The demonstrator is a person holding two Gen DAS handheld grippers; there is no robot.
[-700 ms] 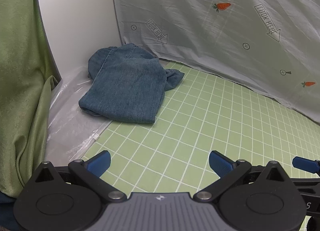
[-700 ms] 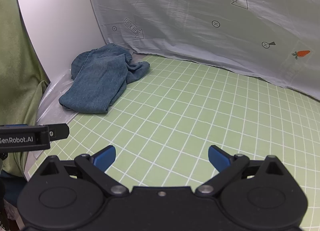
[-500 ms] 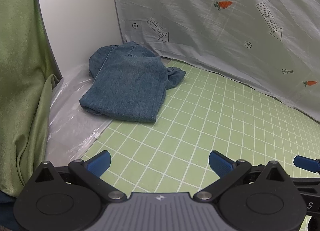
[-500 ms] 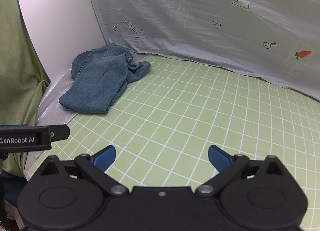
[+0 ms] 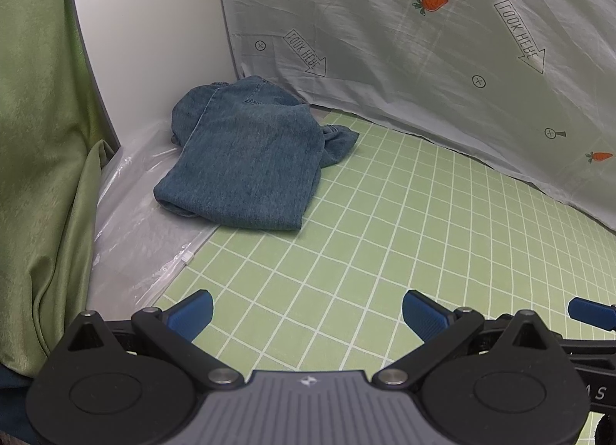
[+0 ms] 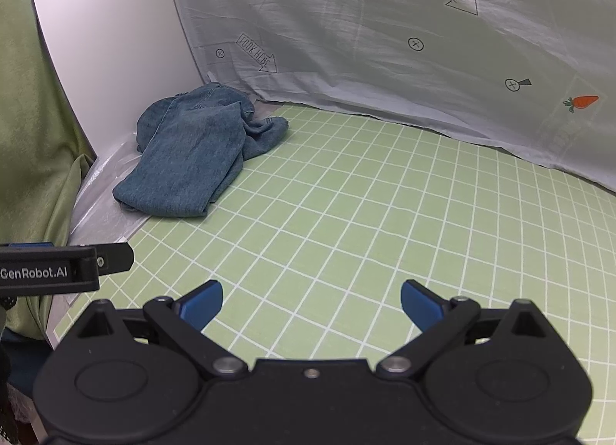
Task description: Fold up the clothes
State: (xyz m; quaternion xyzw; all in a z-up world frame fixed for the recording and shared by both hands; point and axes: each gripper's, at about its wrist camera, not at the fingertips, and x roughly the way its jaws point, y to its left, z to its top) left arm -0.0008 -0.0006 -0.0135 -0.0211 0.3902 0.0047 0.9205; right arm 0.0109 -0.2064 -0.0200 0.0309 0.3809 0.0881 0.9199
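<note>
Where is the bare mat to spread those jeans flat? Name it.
The green grid mat lies bare from the jeans rightward, bordered behind by the grey carrot-print sheet and in front by both open hand-held grippers, left and right. The far-left corner is crowded: jeans overlapping clear plastic beside the white panel.

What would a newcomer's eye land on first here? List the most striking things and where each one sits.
First, the rumpled blue denim garment, heaped in the far left corner, partly on the green gridded mat and partly on clear plastic sheeting. Next, the pale grey backdrop sheet behind it, printed with orange carrots and arrows. Nearest the cameras, the left gripper and right gripper hover open over the mat, holding nothing.
</note>
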